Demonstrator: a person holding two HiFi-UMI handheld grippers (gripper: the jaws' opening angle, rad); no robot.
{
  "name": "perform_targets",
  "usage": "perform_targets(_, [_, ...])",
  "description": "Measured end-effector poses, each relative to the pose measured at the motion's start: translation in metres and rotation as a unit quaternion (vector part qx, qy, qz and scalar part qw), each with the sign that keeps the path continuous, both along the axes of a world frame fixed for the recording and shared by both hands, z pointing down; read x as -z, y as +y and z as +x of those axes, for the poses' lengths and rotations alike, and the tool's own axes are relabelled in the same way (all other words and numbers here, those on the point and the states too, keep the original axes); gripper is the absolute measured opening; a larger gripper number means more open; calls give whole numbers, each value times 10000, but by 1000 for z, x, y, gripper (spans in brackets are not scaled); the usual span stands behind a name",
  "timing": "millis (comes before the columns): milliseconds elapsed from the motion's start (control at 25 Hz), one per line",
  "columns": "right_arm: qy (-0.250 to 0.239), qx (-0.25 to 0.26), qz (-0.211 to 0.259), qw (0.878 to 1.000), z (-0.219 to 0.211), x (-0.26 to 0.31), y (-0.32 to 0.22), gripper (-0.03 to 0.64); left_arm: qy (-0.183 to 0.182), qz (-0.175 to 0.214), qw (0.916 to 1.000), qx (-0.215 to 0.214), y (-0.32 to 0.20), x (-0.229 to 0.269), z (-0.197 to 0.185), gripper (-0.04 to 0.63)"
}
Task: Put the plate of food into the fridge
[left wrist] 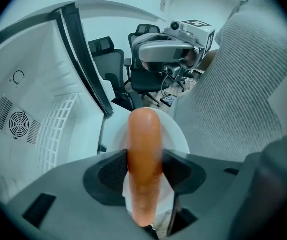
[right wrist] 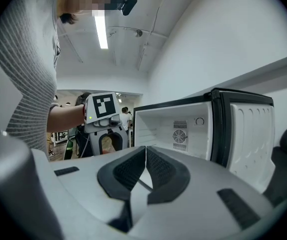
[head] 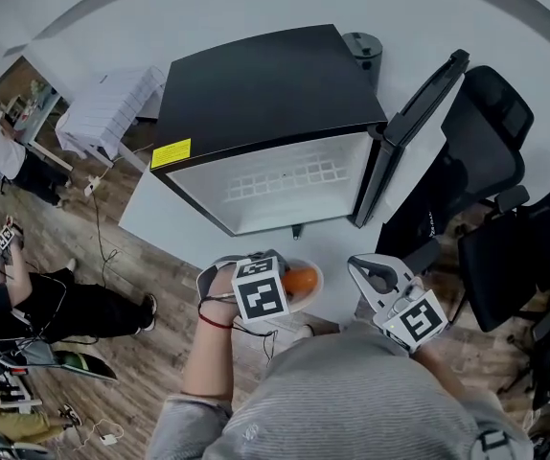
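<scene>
The white round plate point(head: 314, 292) sits just in front of the open fridge, at the near edge of the white worktop point(head: 160, 214). On it lies an orange sausage-shaped piece of food point(left wrist: 144, 144). The left gripper point(left wrist: 144, 171) points steeply down, its pads pressed on either side of this food, with the plate directly behind. Whether the plate rests on the worktop or hangs clear cannot be determined. In the head view the gripper's marker cube point(head: 260, 297) and the hand cover most of the plate and all of the jaws. In the left gripper view the gripper body cuts off the plate's near part. The right gripper point(right wrist: 145, 166) is clenched on nothing, jaws together, held level just right of the plate. The black compact fridge point(head: 265, 94) stands on the worktop with its white interior facing the plate. A wire shelf point(head: 285, 175) and a round fan vent point(right wrist: 179, 136) are visible inside. Its door point(head: 419, 132) is swung open to the right, close to black office chairs point(head: 505, 218). A wooden floor point(head: 150, 353) lies to the left, where a person point(head: 55, 305) sits, partly cut off. A grey ribbed sweater point(head: 352, 401) fills the lower frame.
</scene>
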State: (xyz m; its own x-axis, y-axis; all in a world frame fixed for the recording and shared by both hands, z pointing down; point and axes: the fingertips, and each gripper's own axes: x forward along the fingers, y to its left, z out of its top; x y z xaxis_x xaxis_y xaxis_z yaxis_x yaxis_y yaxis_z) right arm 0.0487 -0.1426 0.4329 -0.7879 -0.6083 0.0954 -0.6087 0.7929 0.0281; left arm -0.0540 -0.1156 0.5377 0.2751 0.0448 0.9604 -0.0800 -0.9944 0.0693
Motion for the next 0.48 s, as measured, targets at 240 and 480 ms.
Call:
perform_targets(240, [-2,-42,-54,10000,9,-4,-5,14,-35,82,9999,97,-31,-3,2,221])
perform_targets(480, [-74,-201,-89,9997,18,-6,-9,14,-159,156,9997,90,-65,-5,3,221])
